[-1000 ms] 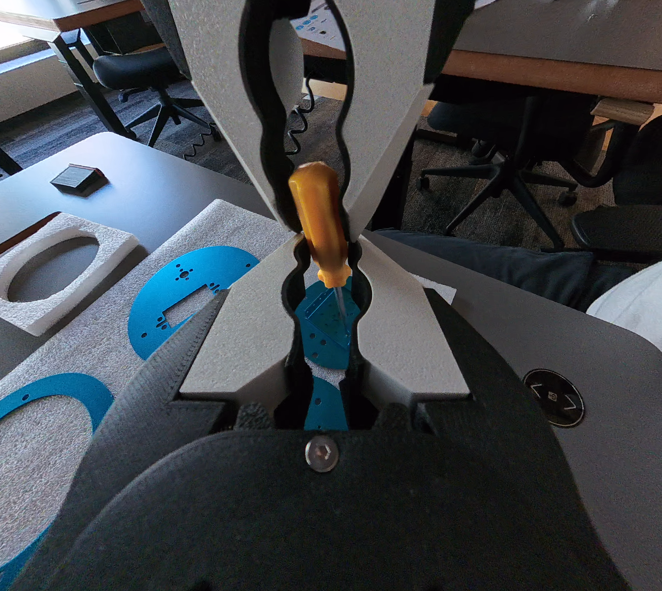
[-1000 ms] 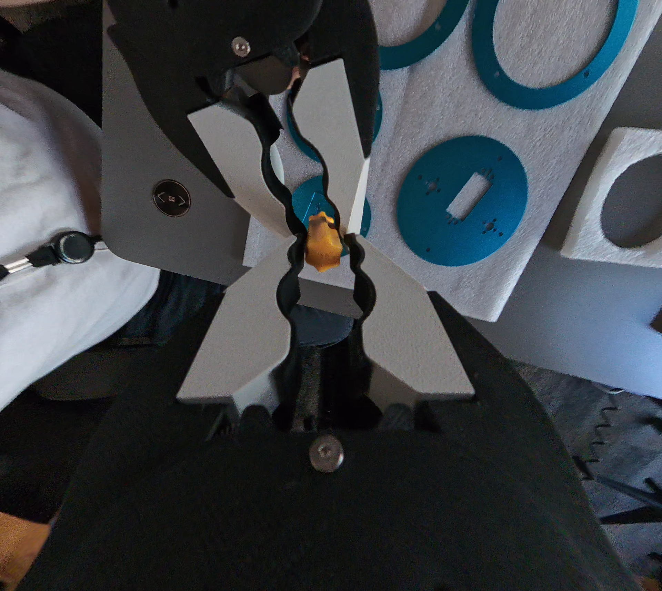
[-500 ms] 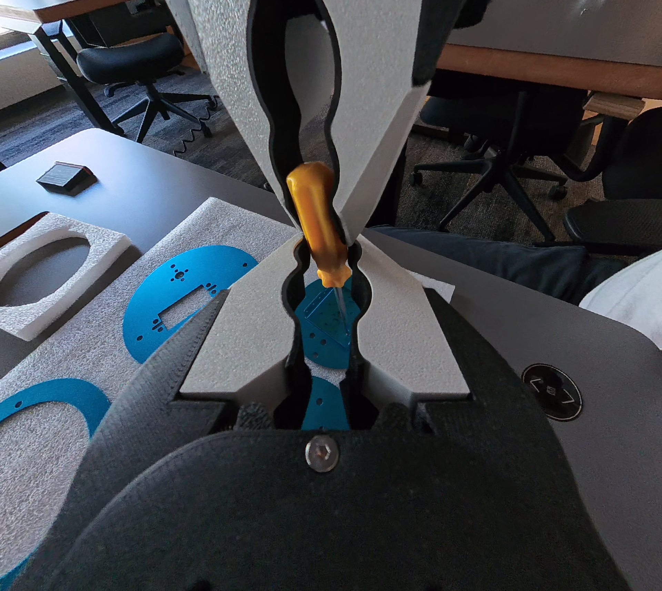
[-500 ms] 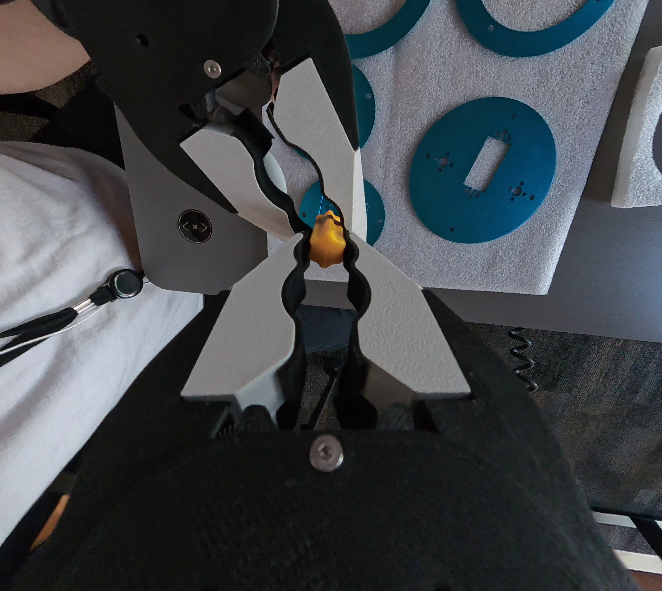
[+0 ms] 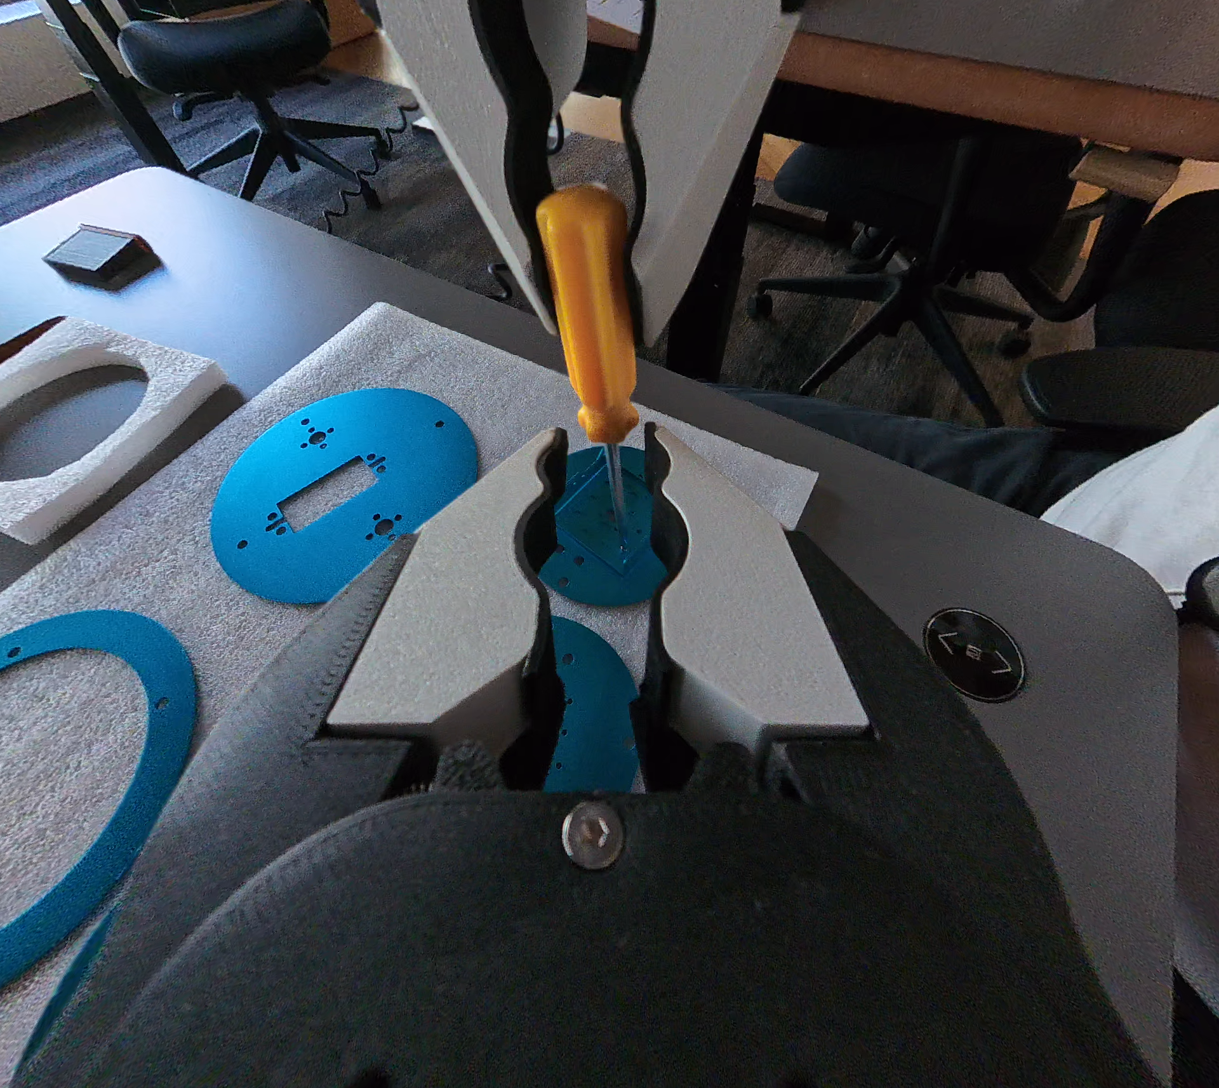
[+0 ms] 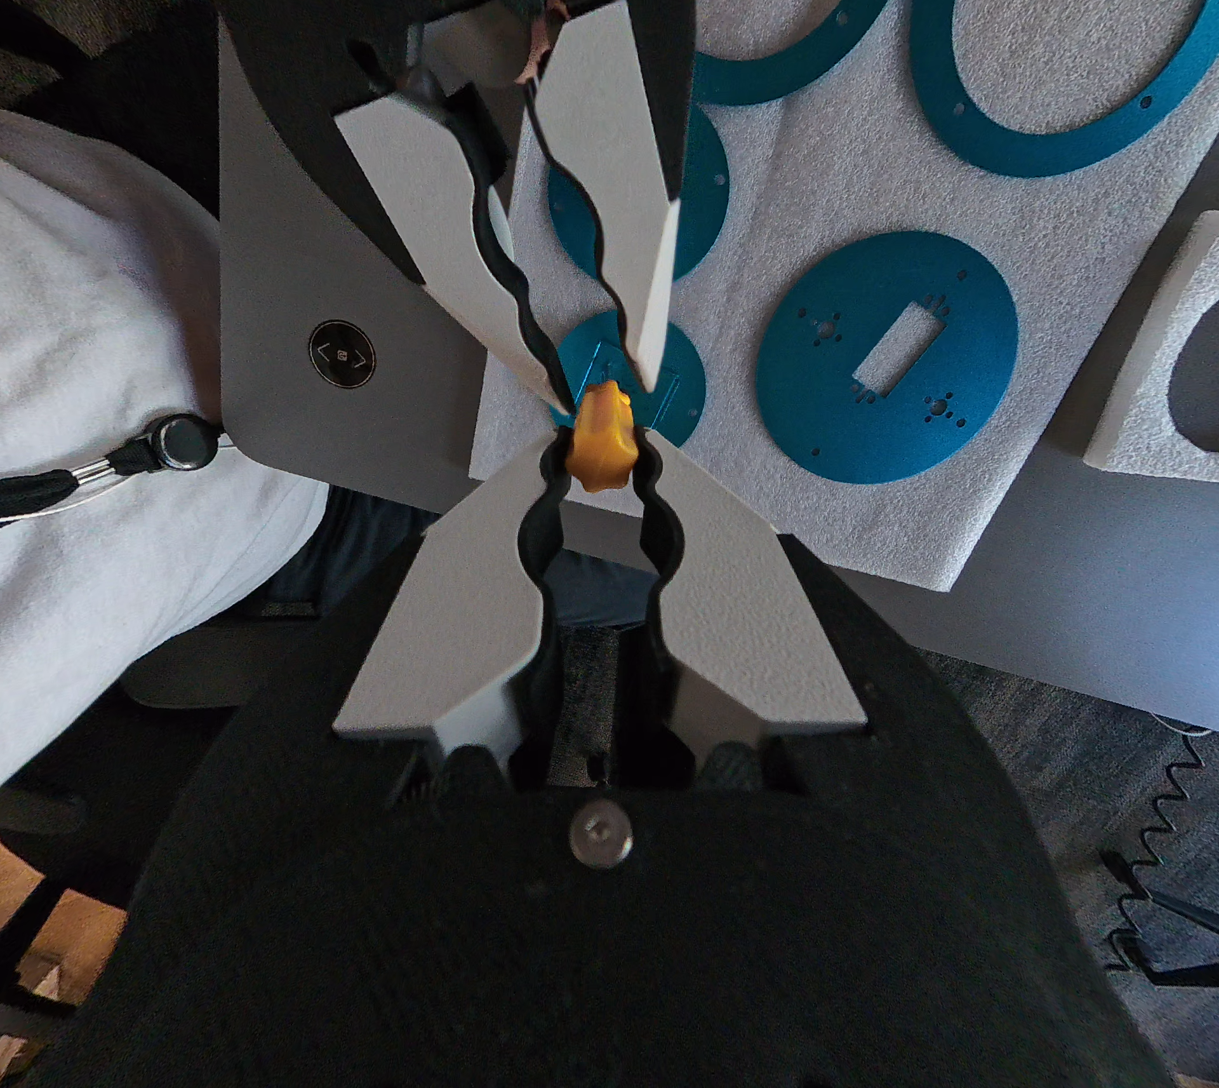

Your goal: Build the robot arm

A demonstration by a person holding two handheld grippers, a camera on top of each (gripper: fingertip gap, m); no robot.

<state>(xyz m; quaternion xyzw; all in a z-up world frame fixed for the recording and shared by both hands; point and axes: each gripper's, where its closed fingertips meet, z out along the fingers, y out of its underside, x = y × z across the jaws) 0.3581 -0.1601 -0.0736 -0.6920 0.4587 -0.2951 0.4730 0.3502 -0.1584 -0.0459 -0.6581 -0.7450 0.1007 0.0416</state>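
My right gripper (image 6: 600,442) is clamped on the orange handle of a screwdriver (image 6: 601,439), fingertips pressed against both sides of it. From my left wrist camera that same screwdriver (image 5: 587,317) stands nearly upright, its thin shaft running down to a small square blue bracket (image 5: 597,518) that lies on a small blue disc (image 5: 603,568); whether the tip actually touches the bracket I cannot tell.

My left gripper (image 5: 601,439) has its fingers parted, a clear gap on either side of the shaft just below the handle, gripping nothing.

Closer to me than the small disc, another blue plate (image 5: 593,706) shows between my left fingers. All of this lies on a white foam sheet (image 5: 165,581). To the left of the bracket on the foam sits a blue round plate with a rectangular cut-out (image 5: 343,492), and nearer my left edge a blue ring (image 5: 152,759). Beyond the sheet a white foam frame (image 5: 86,416) rests on the grey table (image 5: 264,277), with a small dark block (image 5: 102,264) farther back. Past the table edge stand office chairs (image 5: 250,60) and another desk (image 5: 1022,14).
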